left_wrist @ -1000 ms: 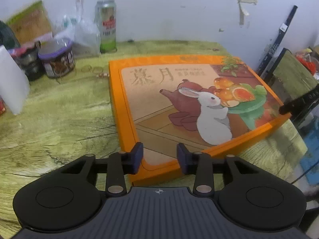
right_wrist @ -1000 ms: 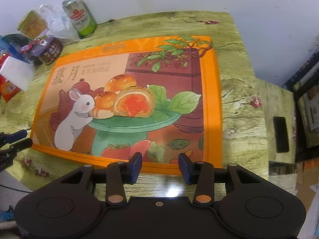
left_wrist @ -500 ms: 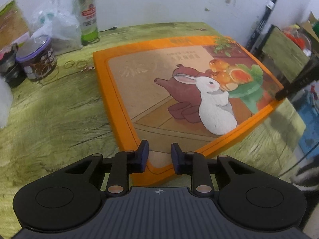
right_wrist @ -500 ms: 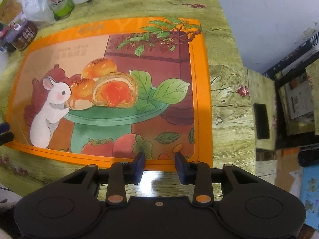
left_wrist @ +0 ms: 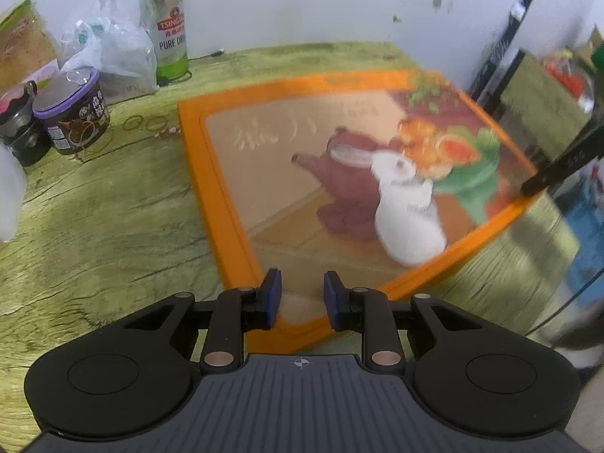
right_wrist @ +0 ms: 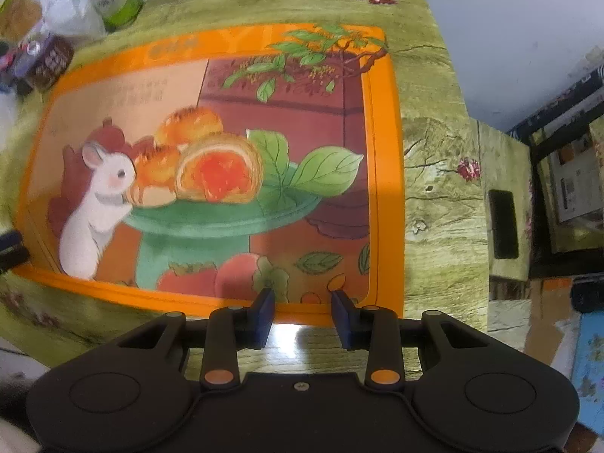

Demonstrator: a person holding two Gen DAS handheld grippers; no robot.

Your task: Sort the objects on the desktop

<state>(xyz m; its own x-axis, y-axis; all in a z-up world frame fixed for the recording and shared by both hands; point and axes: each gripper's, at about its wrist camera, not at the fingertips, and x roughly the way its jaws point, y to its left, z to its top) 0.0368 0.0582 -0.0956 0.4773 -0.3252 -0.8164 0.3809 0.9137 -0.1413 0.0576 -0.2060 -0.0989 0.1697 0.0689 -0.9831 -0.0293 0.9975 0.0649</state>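
Big orange box (left_wrist: 355,188) lies flat on the table (left_wrist: 94,204). Left gripper (left_wrist: 299,294) pinches its near corner; right gripper (right_wrist: 302,315) pinches the near edge. Grasp step; next, probably a level two-handed lift.

White wall (left_wrist: 302,7); green wood-grain table (left_wrist: 94,207).

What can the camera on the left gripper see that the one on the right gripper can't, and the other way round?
Only the left wrist view shows the thin rubber bands lying on the table and the long black bar leaning against the wall. Only the right wrist view shows the black rectangular slot in the wood-patterned block beside the table. Both show the big orange rabbit-picture box, the green beer can, the purple-lidded tub and the green wood-grain table.
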